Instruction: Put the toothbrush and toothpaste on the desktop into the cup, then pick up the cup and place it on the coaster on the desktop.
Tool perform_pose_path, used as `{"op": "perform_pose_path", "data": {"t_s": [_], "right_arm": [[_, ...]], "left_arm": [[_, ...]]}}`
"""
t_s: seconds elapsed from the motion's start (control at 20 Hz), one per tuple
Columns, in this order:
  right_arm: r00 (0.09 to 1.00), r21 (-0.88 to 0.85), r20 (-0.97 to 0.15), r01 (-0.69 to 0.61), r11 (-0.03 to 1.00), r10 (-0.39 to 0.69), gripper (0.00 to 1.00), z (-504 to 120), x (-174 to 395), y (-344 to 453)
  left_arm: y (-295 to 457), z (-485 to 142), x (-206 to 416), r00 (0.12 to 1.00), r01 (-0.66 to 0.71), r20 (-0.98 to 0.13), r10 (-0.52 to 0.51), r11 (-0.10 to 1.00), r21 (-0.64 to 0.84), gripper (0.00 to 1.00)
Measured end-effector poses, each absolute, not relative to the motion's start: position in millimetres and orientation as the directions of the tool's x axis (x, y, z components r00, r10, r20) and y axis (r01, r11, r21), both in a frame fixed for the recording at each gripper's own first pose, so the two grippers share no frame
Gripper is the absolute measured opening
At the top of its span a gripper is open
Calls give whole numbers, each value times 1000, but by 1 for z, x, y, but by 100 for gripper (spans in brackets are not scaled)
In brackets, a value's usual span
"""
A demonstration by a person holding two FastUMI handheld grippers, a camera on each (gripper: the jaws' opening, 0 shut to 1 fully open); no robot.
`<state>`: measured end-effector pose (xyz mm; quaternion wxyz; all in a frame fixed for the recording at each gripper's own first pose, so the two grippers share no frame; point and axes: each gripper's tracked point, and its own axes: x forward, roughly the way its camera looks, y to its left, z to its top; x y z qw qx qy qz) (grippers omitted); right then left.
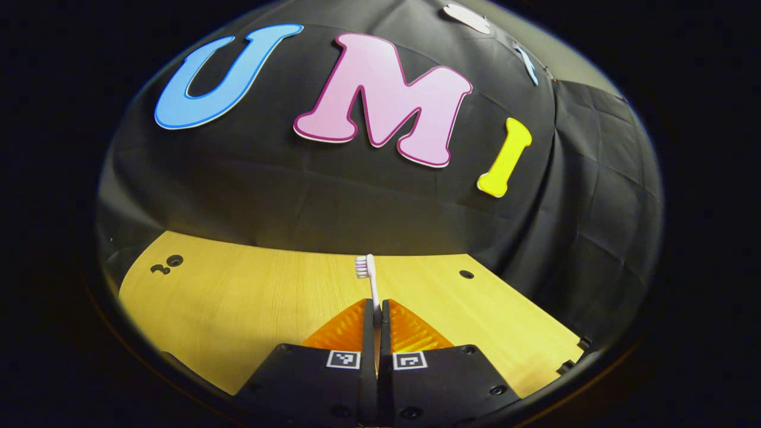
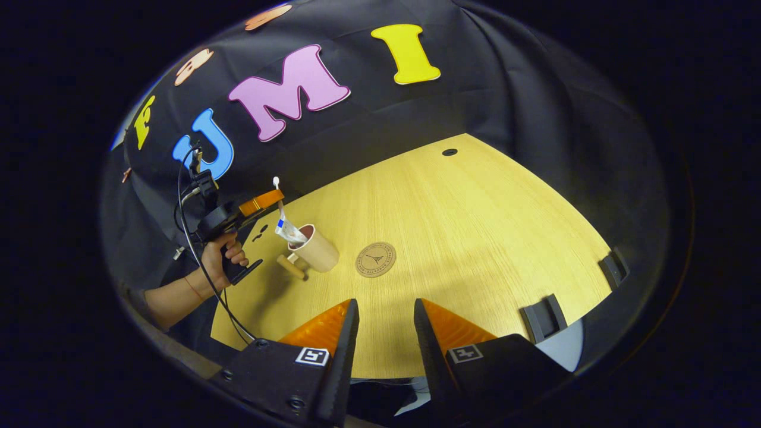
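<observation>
White-bristled plastic toothbrush [image 1: 370, 279] pinched by left gripper [image 1: 377, 324] | right gripper [image 2: 385, 324] jaws spread | round brown coaster [image 2: 376, 259] sits right of tan cup [image 2: 317, 249], open wood desktop [image 2: 475, 238] far right

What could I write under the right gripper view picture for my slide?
Left gripper lifts the toothbrush above the cup, toothpaste already inside, coaster waiting nearby.

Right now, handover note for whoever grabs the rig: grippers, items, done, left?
Left gripper: shut on the toothbrush, held bristles-up above the cup.
Right gripper: open, empty, over the desk's near edge.
Toothpaste: already in the cup, leaning out over the rim.
Coaster: bare, just beside the cup.
Done: toothpaste in.
Left: drop the toothbrush into the cup, then lift the cup onto the coaster.
</observation>
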<state>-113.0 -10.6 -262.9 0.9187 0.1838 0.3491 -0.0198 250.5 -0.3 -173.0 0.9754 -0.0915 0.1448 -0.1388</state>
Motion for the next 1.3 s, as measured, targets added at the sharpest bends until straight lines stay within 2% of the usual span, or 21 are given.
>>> {"op": "perform_pose_path", "data": {"t_s": [0.25,0.75,0.8,0.85,0.9,0.95,1.05,1.15,1.2,1.25,1.3], "right_arm": [[759,325,-649,212,922,54,57,-265,-119,0],[769,330,-637,217,919,47,57,-260,-113,4],[770,328,-636,211,921,50,57,-260,-112,2],[771,332,-634,203,921,58,57,-260,-110,1],[774,341,-630,199,919,66,58,-260,-108,1],[776,353,-627,197,915,75,58,-260,-104,0],[778,378,-621,187,907,98,57,-259,-99,-1],[778,385,-616,165,908,120,57,-256,-98,-5],[778,386,-614,150,910,132,57,-254,-96,-7],[779,386,-611,135,913,143,57,-252,-95,-10],[778,386,-609,121,914,154,57,-250,-94,-13]], "left_arm": [[7,-188,256,924,224,-258,-283,946,-235,6],[-10,-213,239,866,310,-335,-371,924,-222,12],[-11,-215,236,860,314,-344,-377,922,-226,14],[-11,-216,232,857,315,-351,-378,922,-224,31],[-10,-217,229,855,313,-359,-375,924,-220,28],[-9,-219,224,852,309,-370,-371,926,-215,36],[-7,-223,216,845,299,-396,-360,931,-208,46],[-6,-224,206,841,292,-415,-345,938,-188,49],[-5,-225,201,839,289,-426,-338,941,-175,55],[-4,-225,194,836,288,-438,-330,944,-161,52],[-4,-225,187,832,292,-447,-328,945,-148,54]]}}
